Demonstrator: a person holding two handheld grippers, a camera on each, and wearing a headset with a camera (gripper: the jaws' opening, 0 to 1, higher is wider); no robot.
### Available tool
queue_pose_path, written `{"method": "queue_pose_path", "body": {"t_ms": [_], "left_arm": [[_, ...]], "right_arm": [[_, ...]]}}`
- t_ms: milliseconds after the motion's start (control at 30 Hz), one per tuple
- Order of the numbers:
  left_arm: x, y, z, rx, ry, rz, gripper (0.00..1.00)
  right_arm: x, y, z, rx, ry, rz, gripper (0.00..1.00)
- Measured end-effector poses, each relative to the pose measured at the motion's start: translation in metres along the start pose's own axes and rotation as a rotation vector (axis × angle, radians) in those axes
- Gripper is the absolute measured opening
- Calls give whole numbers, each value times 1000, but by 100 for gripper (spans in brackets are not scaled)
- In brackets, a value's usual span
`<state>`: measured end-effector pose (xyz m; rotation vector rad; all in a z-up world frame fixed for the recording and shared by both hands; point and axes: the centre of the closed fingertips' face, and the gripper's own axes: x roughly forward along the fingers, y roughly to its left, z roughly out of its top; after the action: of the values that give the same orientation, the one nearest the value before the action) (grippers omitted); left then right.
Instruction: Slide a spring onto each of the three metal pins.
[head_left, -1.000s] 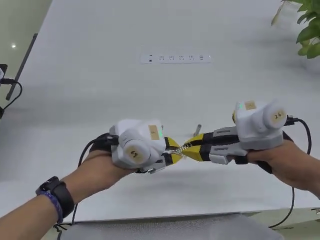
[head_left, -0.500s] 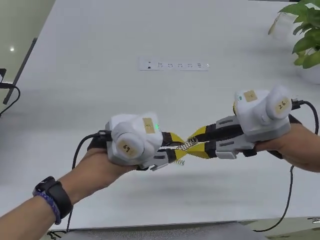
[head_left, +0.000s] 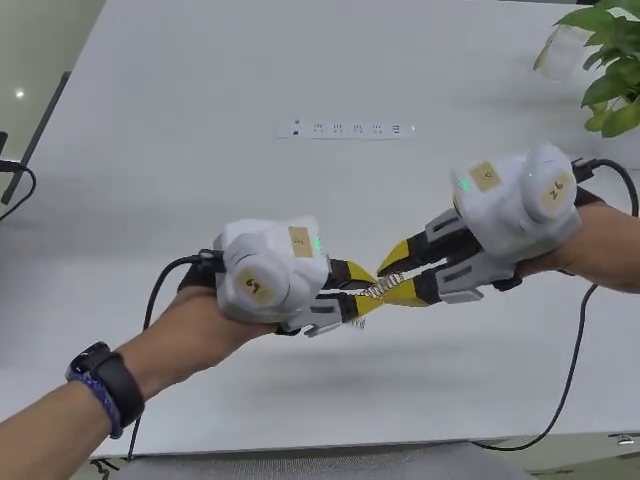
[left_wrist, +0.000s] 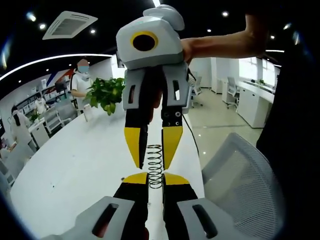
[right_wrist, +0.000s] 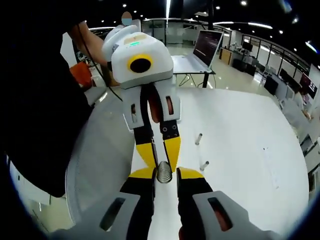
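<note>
The spring (left_wrist: 155, 165) hangs in the air above the bench (head_left: 200, 150), near its front edge, stretched between the tips of the two grippers, which point at each other. In the left gripper view its lower end sits between the yellow tips of the left gripper (left_wrist: 155, 179), whose jaws stand narrow and touch the coils on both sides. Its upper end runs up between the tips of the right gripper (right_wrist: 166, 173), which comes in from the top of that view.

In the right gripper view the spring is seen end-on as a small ring between that gripper's own tips. These jaws are also narrow, close on either side of the ring, but I cannot tell whether they press it. Whether a pin runs inside the coils cannot be told.

Two metal pins (right_wrist: 198, 138) are on the bench beyond the grippers, apart from each other.

In the head view the left hand (head_left: 195, 335) holds its gripper from the left and the right hand (head_left: 590, 250) holds its gripper from the right, a little higher. A power strip (head_left: 345, 129) lies toward the far edge of the bench. A plant (head_left: 610, 60) stands at the far right corner.
</note>
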<state>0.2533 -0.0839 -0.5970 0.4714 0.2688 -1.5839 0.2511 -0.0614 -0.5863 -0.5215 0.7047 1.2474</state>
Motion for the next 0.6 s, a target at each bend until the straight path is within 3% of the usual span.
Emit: {"method": "queue_pose_path", "body": {"t_ms": [200,600], "left_arm": [[0,0,2,-14,-11,-8,2],[1,-1,3,-25,-15,-24,2]], "right_arm": [[2,6,-3,-69,58,40,12],[0,5,-4,-121,92,46,9]]}}
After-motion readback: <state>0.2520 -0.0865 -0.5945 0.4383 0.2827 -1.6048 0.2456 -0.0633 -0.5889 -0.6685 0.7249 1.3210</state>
